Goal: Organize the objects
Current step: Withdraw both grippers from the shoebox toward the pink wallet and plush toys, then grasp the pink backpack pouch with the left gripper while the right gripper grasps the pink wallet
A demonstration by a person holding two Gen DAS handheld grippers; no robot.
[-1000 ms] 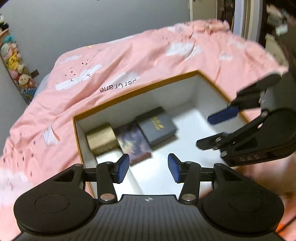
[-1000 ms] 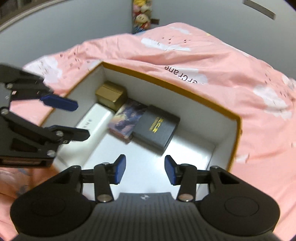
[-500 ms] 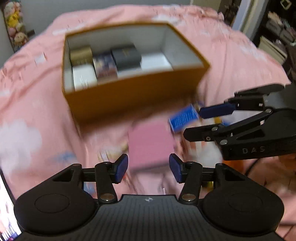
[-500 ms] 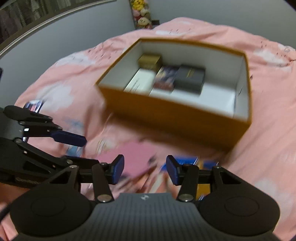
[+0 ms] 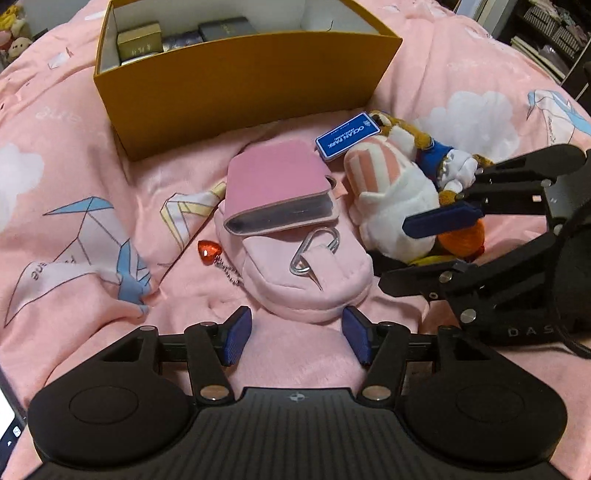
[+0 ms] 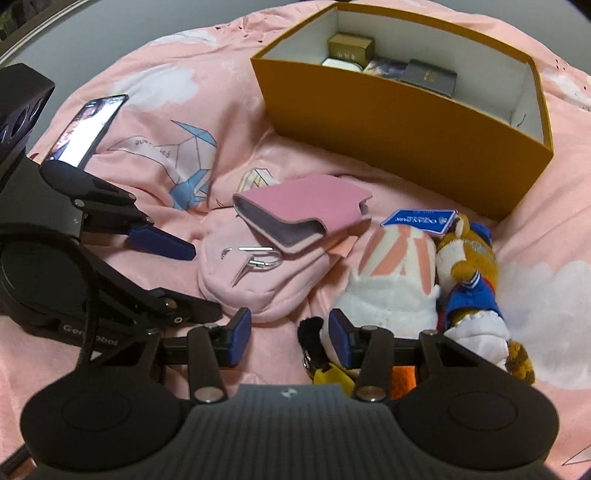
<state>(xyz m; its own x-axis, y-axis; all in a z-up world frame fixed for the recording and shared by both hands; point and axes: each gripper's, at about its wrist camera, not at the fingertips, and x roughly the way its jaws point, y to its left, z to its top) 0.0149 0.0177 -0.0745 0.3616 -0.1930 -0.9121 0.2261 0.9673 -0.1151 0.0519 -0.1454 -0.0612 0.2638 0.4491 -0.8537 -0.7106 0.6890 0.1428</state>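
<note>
An orange box [image 5: 236,77] [image 6: 406,125] stands on the pink bedspread and holds a gold box [image 5: 140,42], a dark patterned box and a black box [image 6: 428,77]. In front of it lie a pink case [image 5: 273,184] [image 6: 306,210] on top of a light pink pouch [image 5: 306,273] [image 6: 258,280] with a metal clip, and a plush toy [image 5: 399,192] [image 6: 413,280] with a blue tag [image 5: 347,136]. My left gripper [image 5: 297,334] is open just before the pouch. My right gripper [image 6: 284,332] is open, between pouch and plush.
A lit phone [image 6: 88,125] lies on the bedspread at the left. A small red heart charm [image 5: 208,249] on a chain lies left of the pouch. Shelves [image 5: 554,33] stand at the far right, soft toys [image 5: 14,37] at the far left.
Both grippers have pulled back from over the box interior and dropped toward the items lying in front of it. Both stay open and empty.
</note>
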